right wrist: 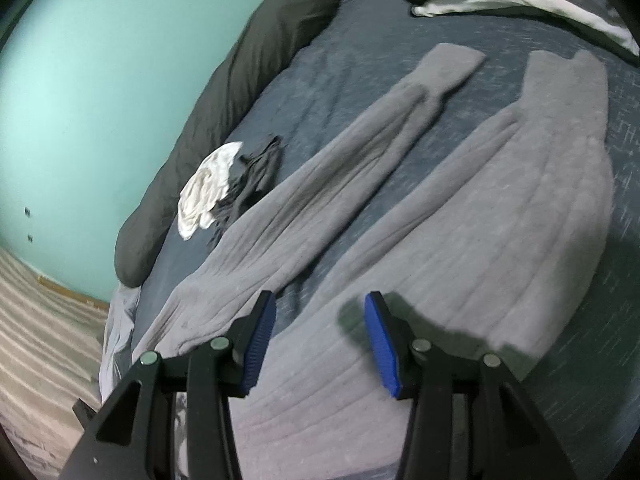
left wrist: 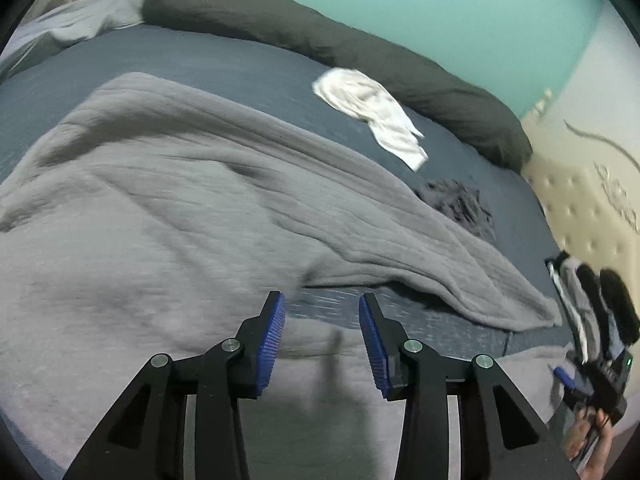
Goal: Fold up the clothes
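Two grippers, left (left wrist: pixel 322 306) and right (right wrist: pixel 320 304), hover jaws released over the flat grey sweater (right wrist: pixel 500 208).

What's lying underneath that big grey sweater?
The grey sweater lies spread on a dark blue bedsheet, which shows all around it and between sleeve and body. Whether anything else lies beneath it cannot be seen; the fabric covers it.
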Demonstrator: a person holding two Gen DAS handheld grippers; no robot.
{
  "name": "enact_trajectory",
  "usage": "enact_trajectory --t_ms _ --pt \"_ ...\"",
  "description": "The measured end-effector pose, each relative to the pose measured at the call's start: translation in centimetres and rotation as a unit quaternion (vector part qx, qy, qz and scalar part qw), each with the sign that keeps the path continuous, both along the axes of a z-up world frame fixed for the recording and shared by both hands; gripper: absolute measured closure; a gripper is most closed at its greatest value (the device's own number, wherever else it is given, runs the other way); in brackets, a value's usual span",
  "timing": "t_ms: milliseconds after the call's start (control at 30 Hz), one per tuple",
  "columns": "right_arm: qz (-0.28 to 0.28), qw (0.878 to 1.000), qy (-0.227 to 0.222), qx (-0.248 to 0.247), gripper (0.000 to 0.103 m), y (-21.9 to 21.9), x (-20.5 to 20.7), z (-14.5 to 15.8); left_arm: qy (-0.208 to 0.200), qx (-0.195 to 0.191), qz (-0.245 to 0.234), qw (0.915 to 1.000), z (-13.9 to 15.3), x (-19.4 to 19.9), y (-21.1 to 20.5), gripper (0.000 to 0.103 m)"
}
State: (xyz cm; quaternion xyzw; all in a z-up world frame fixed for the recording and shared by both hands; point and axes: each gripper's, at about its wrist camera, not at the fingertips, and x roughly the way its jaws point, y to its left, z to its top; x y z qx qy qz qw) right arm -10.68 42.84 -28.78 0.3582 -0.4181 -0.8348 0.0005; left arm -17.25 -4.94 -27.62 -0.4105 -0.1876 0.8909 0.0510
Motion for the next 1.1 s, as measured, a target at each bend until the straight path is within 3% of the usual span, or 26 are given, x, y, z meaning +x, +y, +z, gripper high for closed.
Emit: enact_trajectory --t_ms 267,567,1067,1100 --pt "-0.026 1.0 0.008 0.003 0.055 2.4 -1.5 0.1 -0.012 0.018 -0.037 0.9991 -0.9 -3.0 3.4 0.059" --pt "-0.037 0.999 -0.002 0.007 0.055 4.7 -4.5 0.3 -0.033 0.037 -0.053 0.9974 -2.2 -6.1 6.1 0.05" --pt "-0.062 0.995 -0.077 0.023 0.055 7.0 -9.4 -1.9 -0.064 0.055 -0.044 0.9955 -5.4 -9.5 7.5 0.05" --pt "-0.063 0.995 -0.08 0.023 0.059 7.1 -9.6 -2.1 -0.064 0.058 -0.043 0.9953 -5.4 -9.6 7.4 0.05"
